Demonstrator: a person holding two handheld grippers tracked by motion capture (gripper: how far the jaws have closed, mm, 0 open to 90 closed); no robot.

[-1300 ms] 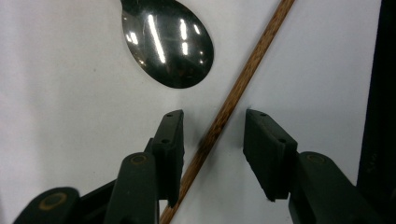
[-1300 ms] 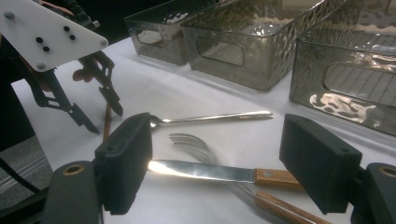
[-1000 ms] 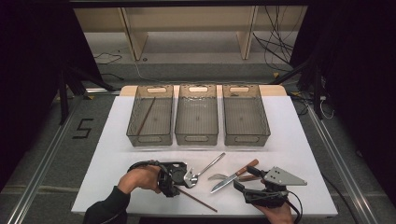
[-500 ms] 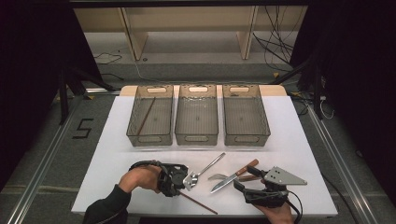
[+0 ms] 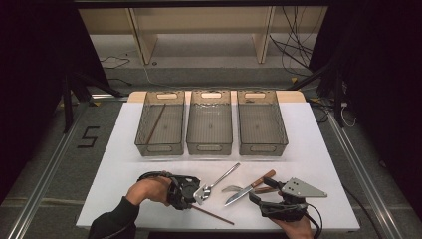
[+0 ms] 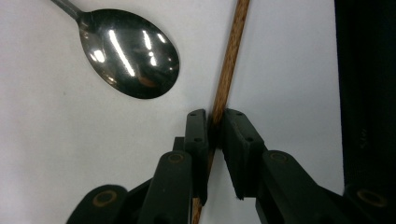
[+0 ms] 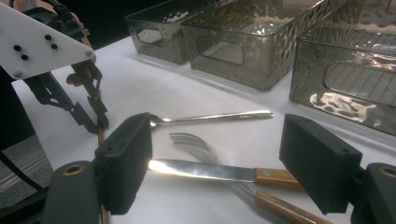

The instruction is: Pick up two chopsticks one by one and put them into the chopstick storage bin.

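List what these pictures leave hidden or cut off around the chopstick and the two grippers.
- Chopstick: both ends run off the left gripper view's edges; the left gripper, whose jaws have just been closing, covers part of it.
- Fork: in the right gripper view the knife crosses its neck.
- Right gripper: in the high view the grey plate covers its body.

Recording lab or studio, white worktop (image 5: 318, 149) inside a metal rail frame (image 5: 358, 164), black curtains (image 5: 30, 74) at both sides, loose cables (image 5: 293, 50) on the floor, floor marking (image 5: 88, 137)
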